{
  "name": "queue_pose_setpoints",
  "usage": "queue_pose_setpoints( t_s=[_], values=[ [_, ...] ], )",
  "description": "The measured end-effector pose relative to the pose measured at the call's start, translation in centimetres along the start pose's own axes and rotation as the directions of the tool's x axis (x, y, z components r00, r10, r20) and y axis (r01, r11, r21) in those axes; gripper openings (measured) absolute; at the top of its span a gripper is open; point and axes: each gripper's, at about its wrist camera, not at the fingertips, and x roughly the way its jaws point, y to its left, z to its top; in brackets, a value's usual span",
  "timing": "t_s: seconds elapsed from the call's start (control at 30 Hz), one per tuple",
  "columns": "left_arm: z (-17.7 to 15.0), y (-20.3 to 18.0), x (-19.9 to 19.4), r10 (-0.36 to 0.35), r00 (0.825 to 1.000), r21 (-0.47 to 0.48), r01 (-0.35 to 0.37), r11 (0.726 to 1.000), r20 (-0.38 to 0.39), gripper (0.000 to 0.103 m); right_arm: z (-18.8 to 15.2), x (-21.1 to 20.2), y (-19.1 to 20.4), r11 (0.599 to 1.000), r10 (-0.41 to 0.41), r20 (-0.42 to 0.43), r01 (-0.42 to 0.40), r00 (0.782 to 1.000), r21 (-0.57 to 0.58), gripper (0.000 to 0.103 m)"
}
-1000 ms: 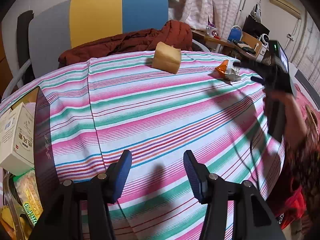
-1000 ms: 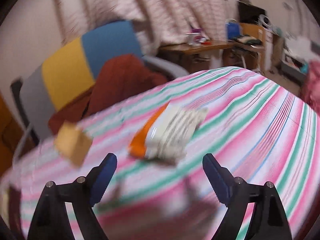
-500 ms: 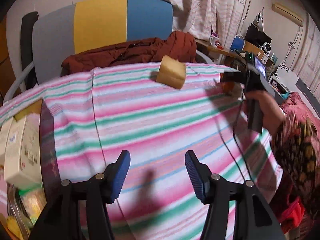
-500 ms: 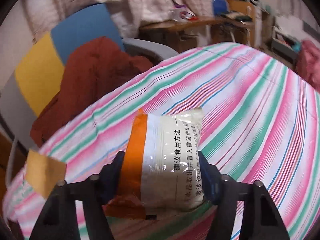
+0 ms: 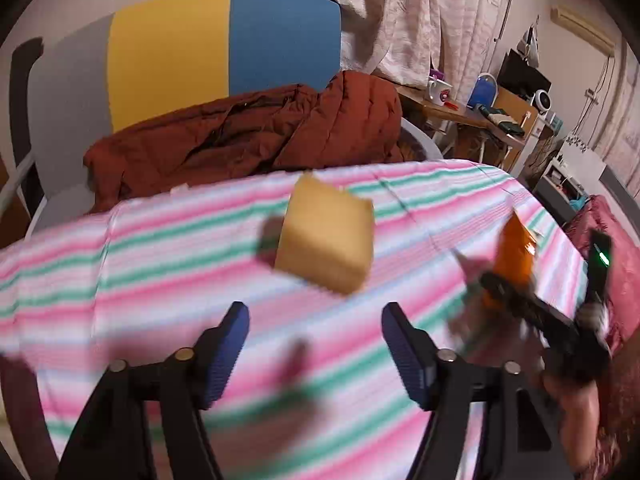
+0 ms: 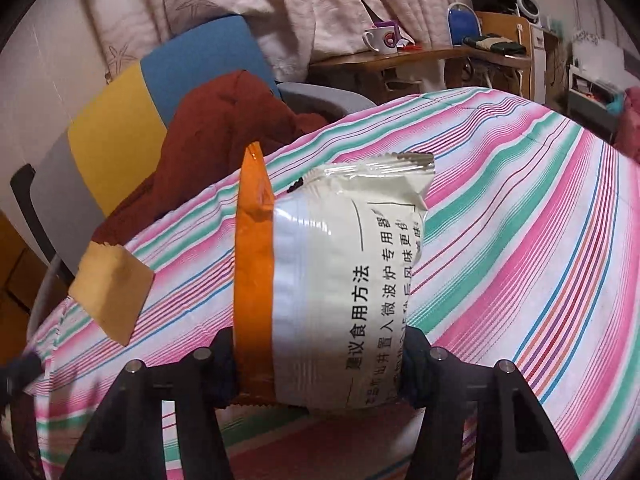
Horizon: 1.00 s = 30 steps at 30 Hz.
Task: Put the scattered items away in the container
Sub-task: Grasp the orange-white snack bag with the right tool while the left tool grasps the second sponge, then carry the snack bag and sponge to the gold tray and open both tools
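Now gripping snack packet (image 6: 340,292); tan packet (image 5: 326,236) next.
My right gripper (image 6: 320,368) just clamped its crinkly, light, soft lower end; left gripper (image 5: 314,350) just widened, empty.

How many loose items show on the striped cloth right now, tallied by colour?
Tan packet: 1
Orange-and-white snack packet: 1, clamped in the right gripper
Total: 2
The container itself is not in view.

Curtains (image 5: 408,12) hang behind a yellow-blue chair (image 5: 224,44) and cluttered desk (image 5: 472,116).
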Motion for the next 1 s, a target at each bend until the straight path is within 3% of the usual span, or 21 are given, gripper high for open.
queue_pose_setpoints(
  t_s=[0.1,0.27,0.47,0.7,0.8,0.9,1.0],
  values=[
    [2.2,-0.8,2.1,0.02,1.0,0.054,-0.02,0.998,-0.001,0.075,-0.1,0.1,0.1,1.0,-0.001,0.005,0.001,1.0,-0.001,0.061],
    [3.6,-2.4,4.0,-0.012,1.0,0.164,0.015,0.986,-0.018,0.083,0.1,0.5,-0.1,1.0,-0.006,0.006,0.006,1.0,-0.004,0.061],
    [3.4,-3.6,5.8,0.103,0.995,0.298,-0.101,0.949,0.008,0.085,0.2,0.6,-0.5,1.0,0.007,0.013,-0.007,1.0,0.014,0.061],
    [3.5,-3.4,7.7,0.214,0.976,0.342,-0.211,0.916,0.029,0.087,0.2,0.8,0.3,0.999,-0.034,0.011,0.034,0.999,-0.019,0.062],
    [3.1,-3.4,7.6,0.217,0.975,0.361,-0.22,0.906,0.05,0.083,0.1,0.8,0.4,0.999,-0.041,0.018,0.042,0.999,-0.023,0.061],
    [2.6,-3.1,7.3,0.213,0.976,0.356,-0.215,0.91,0.046,0.079,0.0,0.8,0.8,0.996,-0.069,0.021,0.07,0.997,-0.046,0.061],
    [1.7,-2.4,6.3,0.197,0.979,0.295,-0.202,0.934,0.047,0.075,-0.1,0.7,1.5,0.991,-0.106,0.031,0.108,0.994,-0.081,0.06]
  ],
)
